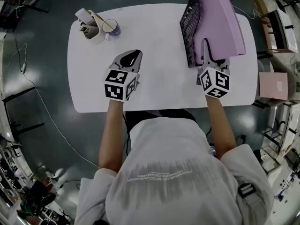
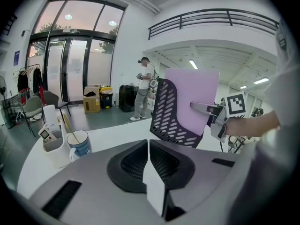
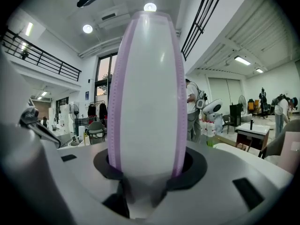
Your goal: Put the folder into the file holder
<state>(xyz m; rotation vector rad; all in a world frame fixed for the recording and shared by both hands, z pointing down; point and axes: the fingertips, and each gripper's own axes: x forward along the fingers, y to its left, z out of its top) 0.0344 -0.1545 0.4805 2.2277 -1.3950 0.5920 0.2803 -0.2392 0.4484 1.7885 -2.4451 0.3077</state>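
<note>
Right gripper [image 1: 209, 54] pinching the near edge of the lilac folder [image 1: 224, 18], which stands tilted at the far right of the white table [image 1: 154, 46], just beside the perforated wall of the black file holder [image 1: 190, 25]; whether its lower edge sits inside the holder cannot be told. Left gripper [image 1: 132, 56], jaws pressed together on nothing, hovers over the table's middle, well apart from both.
</note>
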